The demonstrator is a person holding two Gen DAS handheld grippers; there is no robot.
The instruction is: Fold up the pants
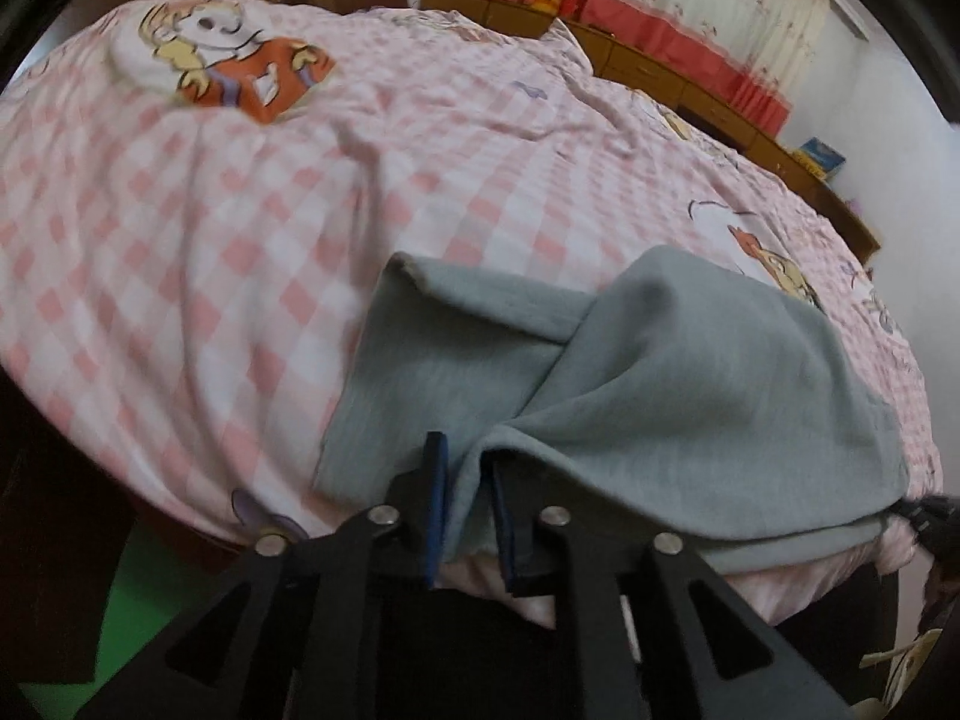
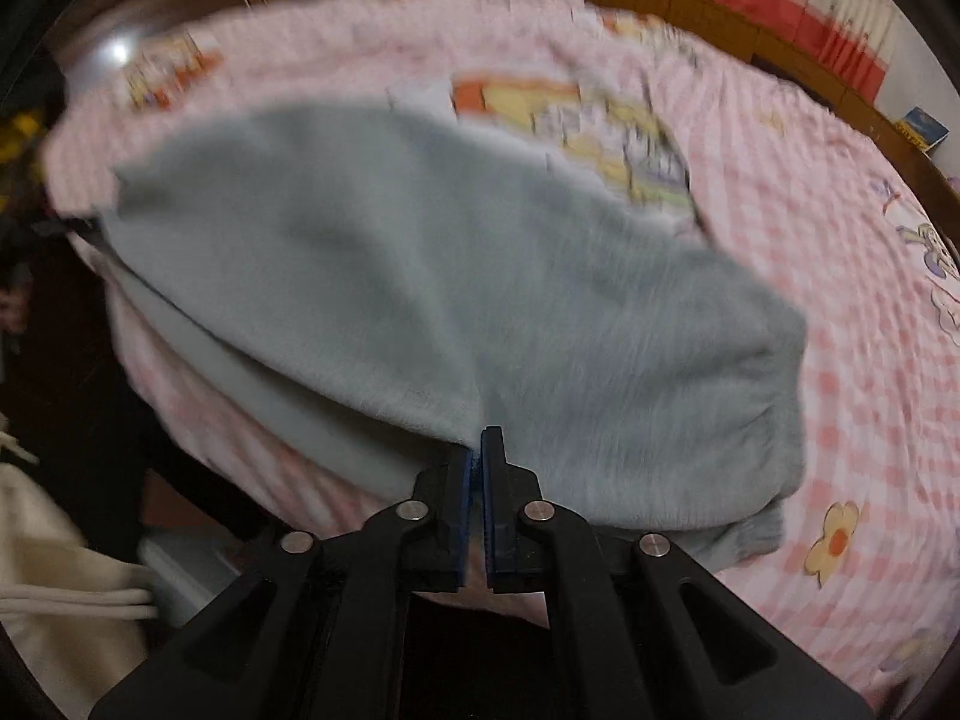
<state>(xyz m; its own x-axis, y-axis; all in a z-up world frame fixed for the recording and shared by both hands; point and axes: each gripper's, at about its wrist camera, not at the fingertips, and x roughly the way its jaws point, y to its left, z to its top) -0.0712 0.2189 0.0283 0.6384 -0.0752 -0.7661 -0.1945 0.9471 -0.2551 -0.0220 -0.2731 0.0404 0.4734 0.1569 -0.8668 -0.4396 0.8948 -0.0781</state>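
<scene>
1. Left gripper (image 1: 469,465): your jaws clamp a bunched edge of the pants (image 1: 690,396) near the bed's near side. Holding by the edge lets the cloth hang free, so a fold can be carried over.
2. Right gripper (image 2: 475,450): your jaws are nearly together on the near hem of the pants (image 2: 480,276), with a thin layer seemingly pinched between the pads; motion blur leaves this slightly uncertain.
3. Pants: grey and soft, they lie across the near part of the bed (image 1: 240,240), on its pink checked sheet. One layer is already turned over another, and in the left view a squared end points toward the bed's middle.
4. Two grips along the same near edge keep the span taut, which probably guards against wrinkles as you lay the fold down.
5. Judgement: the fold is partway; the lifted edge is not yet laid flat.
6. Risk: a thin pinch may slip.
</scene>
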